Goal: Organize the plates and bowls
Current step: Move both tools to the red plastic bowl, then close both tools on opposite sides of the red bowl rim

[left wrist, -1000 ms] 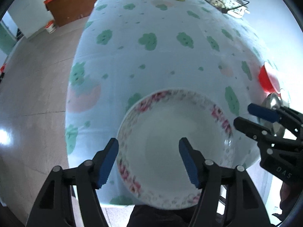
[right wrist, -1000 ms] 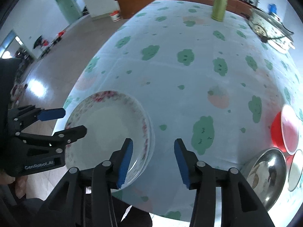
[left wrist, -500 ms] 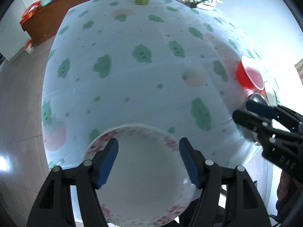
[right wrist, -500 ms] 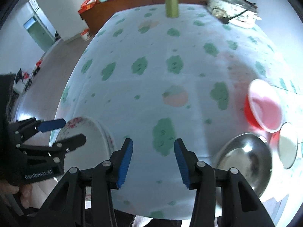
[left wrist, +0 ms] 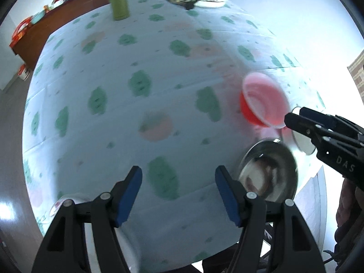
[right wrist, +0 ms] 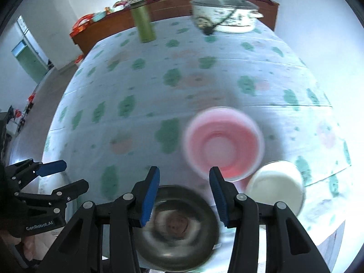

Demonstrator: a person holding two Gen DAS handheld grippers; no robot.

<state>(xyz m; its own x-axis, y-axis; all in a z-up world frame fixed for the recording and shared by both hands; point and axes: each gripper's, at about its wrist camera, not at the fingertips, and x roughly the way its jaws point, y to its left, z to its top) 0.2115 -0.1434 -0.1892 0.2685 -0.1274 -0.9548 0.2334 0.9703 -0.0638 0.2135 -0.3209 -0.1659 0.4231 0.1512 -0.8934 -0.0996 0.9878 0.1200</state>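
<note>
Three bowls bunched at the table's near right edge: steel bowl (right wrist: 176, 224) right under the gaping, empty right gripper (right wrist: 184, 187), closer than the left gripper (left wrist: 178, 192), also spread wide.

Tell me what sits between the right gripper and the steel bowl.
Nothing visible. The open right gripper hangs just above the steel bowl, with no object between them; the red bowl and white bowl sit beyond and to the right.

Steel bowl (right wrist: 179, 225) motion-blurred, partly behind gripper; floral plate (left wrist: 61, 204) mostly hidden.
</note>
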